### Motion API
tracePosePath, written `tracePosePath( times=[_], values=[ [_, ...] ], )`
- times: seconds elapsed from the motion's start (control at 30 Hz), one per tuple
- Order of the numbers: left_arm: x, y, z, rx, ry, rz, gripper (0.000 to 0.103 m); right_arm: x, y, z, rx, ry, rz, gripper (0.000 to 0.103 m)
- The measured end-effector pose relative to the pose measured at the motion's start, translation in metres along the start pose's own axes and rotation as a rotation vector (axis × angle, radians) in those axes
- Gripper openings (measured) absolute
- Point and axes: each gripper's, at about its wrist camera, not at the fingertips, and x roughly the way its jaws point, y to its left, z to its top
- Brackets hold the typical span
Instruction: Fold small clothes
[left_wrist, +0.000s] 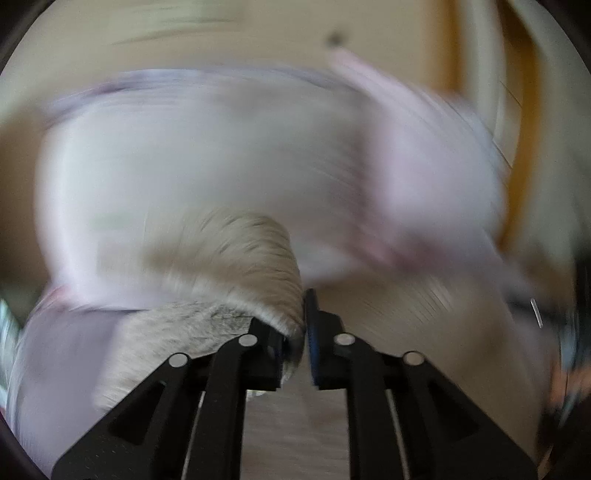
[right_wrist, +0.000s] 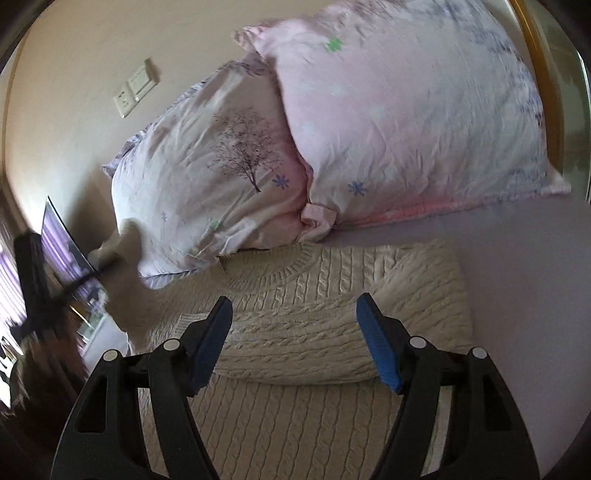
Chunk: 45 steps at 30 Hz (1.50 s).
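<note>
My left gripper (left_wrist: 299, 332) is clamped tight on a fold of the cream cable-knit sweater (right_wrist: 314, 325), and the knit bulges up and over my left finger in a thick roll (left_wrist: 236, 266). The jaws are nearly together, only the pinched fabric between the blue pads. That whole left view is smeared with blur, so past the knit I make out only the pale pink pillows (left_wrist: 240, 155) as one soft shape and a strip of beige wall above them.

My right gripper (right_wrist: 295, 339) is wide open, gripping nothing, blue pads (right_wrist: 376, 343) spread well apart above the sweater. The sweater lies flat on the pale lilac bedsheet (right_wrist: 517, 277), ribbed collar (right_wrist: 273, 269) towards the pillows. A sleeve (right_wrist: 306, 354) lies folded across the body, right between my open right fingers. The right side of the garment is tucked in to a neat rounded edge.

Over at the left edge of the right view, the other sleeve (right_wrist: 125, 280) is lifted off the bed, and there is my left gripper (right_wrist: 40, 280), dark and blurred, at the end of it.

Two pillows stand behind the collar: the white and pink pillow with a printed tree (right_wrist: 207, 173) touches the collar edge, and the larger pink pillow with small star flowers (right_wrist: 406, 122) leans against it on the right. On the beige wall (right_wrist: 74, 74) sits a white switch plate (right_wrist: 135, 86).
</note>
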Motion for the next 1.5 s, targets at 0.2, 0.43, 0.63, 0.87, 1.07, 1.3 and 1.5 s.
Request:
tracePosePath(
  times=[0.2,0.43,0.63,0.87,1.07,1.3,1.5],
  values=[
    [0.035,-0.065,-0.047,0.162,0.181,-0.089,0.018,0.007,-0.039,-0.002,0.169,0.08,0.065,0.062],
    [-0.051,0.04,-0.074,-0.124,0.093,0.018,0.057,0.04,-0.048,0.004,0.211,0.177,-0.001,0.044],
    [-0.09,0.087,-0.118,-0.287,0.138,0.067,0.064,0.083,-0.041,0.009,0.145,0.257,-0.117,0.024],
    [-0.098,0.085,-0.147,-0.345,0.177,-0.01,0.069,0.049,-0.029,0.021,0.091,0.096,-0.147,0.008],
    [-0.101,0.085,-0.166,-0.371,0.215,-0.051,0.072,0.002,-0.046,0.003,0.104,0.069,-0.317,0.0],
    [-0.124,0.082,-0.185,-0.398,0.23,-0.062,0.075,-0.056,-0.045,-0.038,0.122,0.104,-0.232,0.072],
    [-0.139,0.073,-0.208,-0.429,0.244,-0.104,0.075,-0.089,-0.06,-0.09,0.189,0.216,-0.162,0.06]
  ],
)
